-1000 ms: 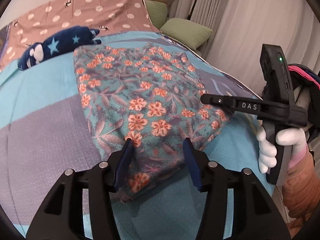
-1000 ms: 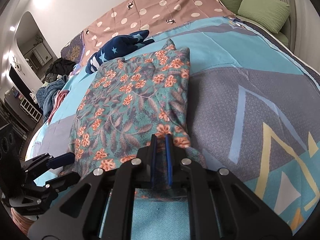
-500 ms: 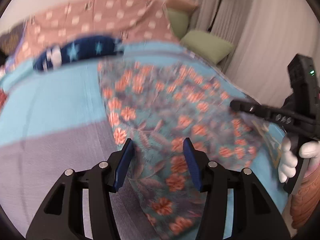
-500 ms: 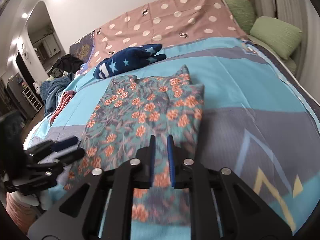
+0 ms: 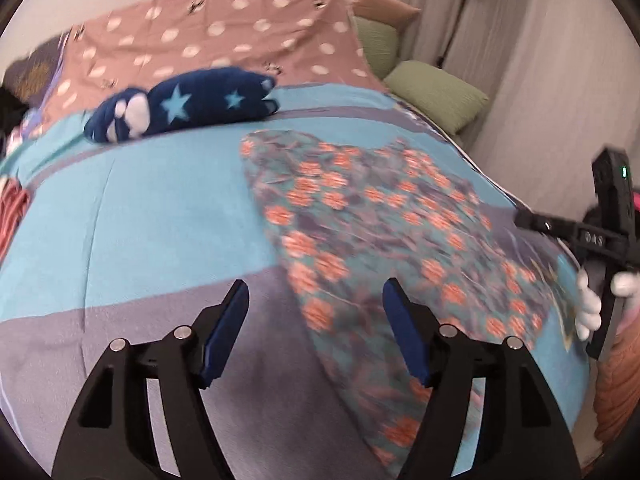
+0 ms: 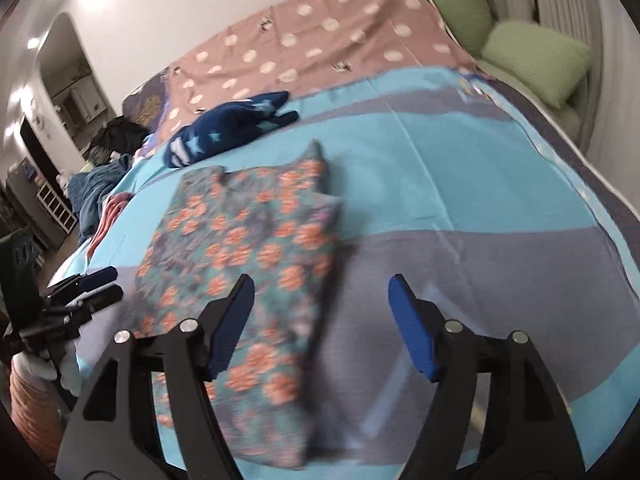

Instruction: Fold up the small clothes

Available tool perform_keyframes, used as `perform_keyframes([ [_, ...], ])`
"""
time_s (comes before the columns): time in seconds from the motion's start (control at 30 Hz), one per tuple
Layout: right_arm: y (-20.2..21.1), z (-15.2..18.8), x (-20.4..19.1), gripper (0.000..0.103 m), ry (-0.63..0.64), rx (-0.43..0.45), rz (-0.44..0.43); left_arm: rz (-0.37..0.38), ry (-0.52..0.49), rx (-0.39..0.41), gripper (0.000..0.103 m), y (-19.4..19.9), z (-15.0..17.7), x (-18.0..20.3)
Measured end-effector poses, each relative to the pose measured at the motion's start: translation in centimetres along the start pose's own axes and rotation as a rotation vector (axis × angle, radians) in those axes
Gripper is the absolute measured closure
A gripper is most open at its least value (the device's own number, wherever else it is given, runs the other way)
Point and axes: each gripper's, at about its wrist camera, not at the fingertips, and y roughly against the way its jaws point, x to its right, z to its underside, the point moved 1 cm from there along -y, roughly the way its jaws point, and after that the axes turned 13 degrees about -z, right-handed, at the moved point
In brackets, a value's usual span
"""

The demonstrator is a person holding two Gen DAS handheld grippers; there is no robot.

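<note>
Turquoise and grey bedspread (image 6: 460, 184) covers the bed, which ends on the left at a drop toward the floor, where a heap of dark clothes (image 6: 100, 196) lies, and on the right at green cushions (image 6: 536, 60) against a curtain. Wide bare spread lies left of the left gripper (image 5: 312, 320) and right of the right gripper (image 6: 320, 320). At the far side a navy star-print garment (image 5: 184, 104) rests on the dotted brown cover (image 5: 224, 40). Between the two tools the floral garment (image 6: 248, 248) lies flat, teal with orange blossoms, folded to a long panel with two points at its far end. Both sets of jaws have just been opening and stand wide, pads clear of the cloth; each hangs over a near corner of it. A white-gloved hand (image 5: 592, 304) grips the right tool's handle.
</note>
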Motion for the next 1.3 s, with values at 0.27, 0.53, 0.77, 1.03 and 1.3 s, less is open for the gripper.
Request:
perform_keyframes([
  [0.27, -4.3, 0.5, 1.2, 0.022, -0.038, -0.13, -0.143, 0.131, -0.002, -0.106, 0.028, -4.1, 0.0, 1.1],
  [0.53, -6.4, -0.8, 0.4, 0.02, 0.031, -0.172, -0.17, 0.142, -0.069, -0.109, 0.02, -5.5, -1.2, 2.5],
  [0.77, -7.8, -1.5, 0.4, 0.03, 0.056, -0.192, -0.311, 0.22, -0.031, -0.109, 0.02, -6.7, -2.2, 1.8],
  [1.03, -10.1, -3.7, 2.4, 0.05, -0.036, -0.216, -0.442, 0.255, -0.02, -0.108, 0.029, -7.8, -3.4, 1.6],
  [1.3, -9.3, -3.4, 0.2, 0.078, 0.057, -0.185, -0.36, 0.221, 0.004, -0.055, 0.091, -7.9, -4.4, 1.1],
])
